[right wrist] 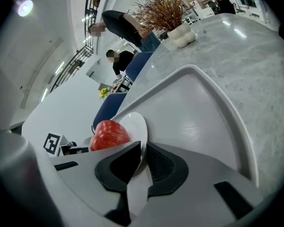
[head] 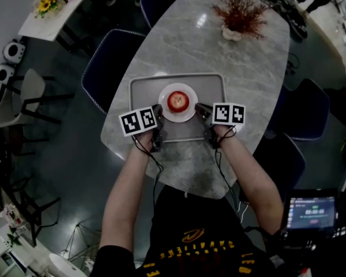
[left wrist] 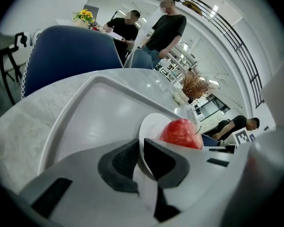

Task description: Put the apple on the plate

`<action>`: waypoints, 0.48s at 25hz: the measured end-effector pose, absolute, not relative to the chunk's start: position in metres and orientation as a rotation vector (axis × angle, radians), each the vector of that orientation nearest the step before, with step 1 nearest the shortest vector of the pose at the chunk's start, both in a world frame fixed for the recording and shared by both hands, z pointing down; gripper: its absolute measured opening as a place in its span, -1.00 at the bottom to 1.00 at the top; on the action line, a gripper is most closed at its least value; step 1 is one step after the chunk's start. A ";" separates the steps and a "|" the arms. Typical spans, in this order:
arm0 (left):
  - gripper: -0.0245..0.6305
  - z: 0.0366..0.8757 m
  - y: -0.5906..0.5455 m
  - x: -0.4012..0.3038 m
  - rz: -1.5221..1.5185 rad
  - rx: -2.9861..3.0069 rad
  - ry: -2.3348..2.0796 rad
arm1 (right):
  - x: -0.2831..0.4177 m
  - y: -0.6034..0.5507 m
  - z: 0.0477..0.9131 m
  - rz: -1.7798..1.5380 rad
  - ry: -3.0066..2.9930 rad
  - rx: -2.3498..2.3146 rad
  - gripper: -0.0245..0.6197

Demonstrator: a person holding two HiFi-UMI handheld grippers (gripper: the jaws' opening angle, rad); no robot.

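A red apple (head: 177, 101) sits on a small white plate (head: 187, 115), and the plate is over a grey tray (head: 139, 85). My left gripper (head: 158, 112) is shut on the plate's left rim. My right gripper (head: 200, 110) is shut on its right rim. In the left gripper view the plate (left wrist: 150, 126) runs edge-on between the dark pads (left wrist: 123, 162) of the left gripper (left wrist: 141, 157), with the apple (left wrist: 181, 133) just beyond. The right gripper view has the right gripper (right wrist: 143, 157) pinching the plate (right wrist: 135, 124), the apple (right wrist: 109, 134) to the left. I cannot tell whether the plate rests on the tray.
The tray (right wrist: 203, 108) lies near the front edge of a grey marble table (head: 242, 56). A dried plant in a white vase (head: 237, 17) stands at the far end. Blue chairs (head: 106, 62) flank the table. Two people (left wrist: 151, 30) stand beyond it.
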State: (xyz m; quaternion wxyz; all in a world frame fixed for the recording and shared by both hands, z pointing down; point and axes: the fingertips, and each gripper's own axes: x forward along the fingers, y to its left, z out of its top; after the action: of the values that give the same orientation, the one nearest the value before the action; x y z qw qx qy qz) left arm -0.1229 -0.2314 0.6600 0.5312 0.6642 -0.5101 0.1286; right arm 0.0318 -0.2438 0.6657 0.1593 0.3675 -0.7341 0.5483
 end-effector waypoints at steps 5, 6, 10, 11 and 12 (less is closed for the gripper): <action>-0.85 0.649 -0.241 -0.138 0.370 1.656 -1.328 | 0.040 -0.252 0.661 1.377 -2.111 1.104 -0.84; -0.85 0.645 -0.243 -0.141 0.373 1.670 -1.343 | 0.042 -0.254 0.658 1.323 -2.126 1.116 -0.84; -0.85 0.633 -0.242 -0.147 0.350 1.714 -1.383 | 0.049 -0.261 0.650 1.101 -2.161 1.122 -0.84; -0.85 0.631 -0.240 -0.146 0.338 1.723 -1.383 | 0.051 -0.261 0.650 1.063 -2.159 1.114 -0.84; -0.85 0.629 -0.239 -0.143 0.326 1.731 -1.379 | 0.052 -0.262 0.651 1.041 -2.157 1.109 -0.84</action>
State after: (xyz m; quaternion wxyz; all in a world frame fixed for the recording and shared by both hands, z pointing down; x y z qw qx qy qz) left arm -0.1434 -0.2388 0.6288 0.4370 0.6960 -0.5545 0.1310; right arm 0.0516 -0.2617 0.6514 0.2486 0.4069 -0.7916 0.3820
